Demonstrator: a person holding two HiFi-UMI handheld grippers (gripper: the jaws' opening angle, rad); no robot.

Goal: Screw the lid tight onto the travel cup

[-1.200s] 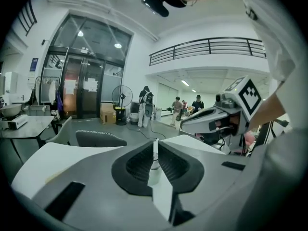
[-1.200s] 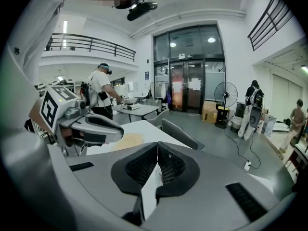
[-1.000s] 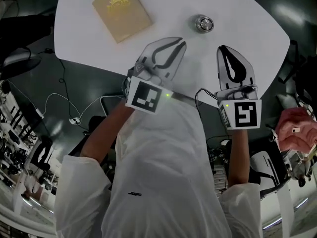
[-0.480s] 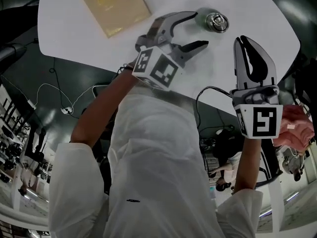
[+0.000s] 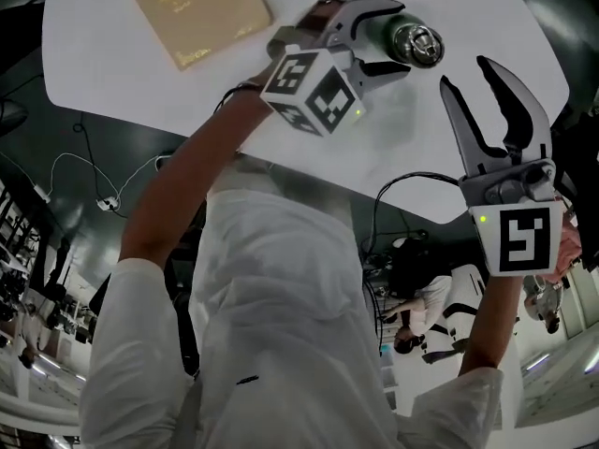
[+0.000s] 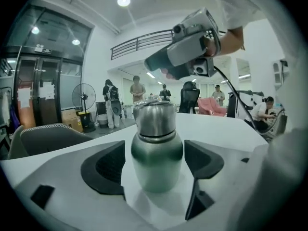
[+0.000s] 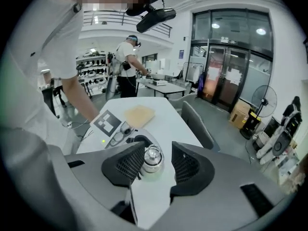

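The travel cup (image 5: 398,37) has a green body (image 6: 156,158) and a steel lid (image 6: 154,118), and it stands upright on the white table (image 5: 122,73). My left gripper (image 5: 391,36) lies low over the table with the cup body between its jaws. Those jaws have just been opening, and a gap shows on each side of the cup (image 6: 156,165). My right gripper (image 5: 471,75) hangs to the right of the cup and apart from it. Its jaws have also just been opening and hold nothing. In the right gripper view the lid (image 7: 152,158) shows beyond them.
A tan book (image 5: 192,7) lies at the table's far left. The table's near edge runs just under both grippers. A grey chair (image 7: 197,124) stands by the table's far side, and people stand in the room behind.
My left gripper swung right and down to the cup and opened around it. My right gripper went from shut to open and dropped a little.
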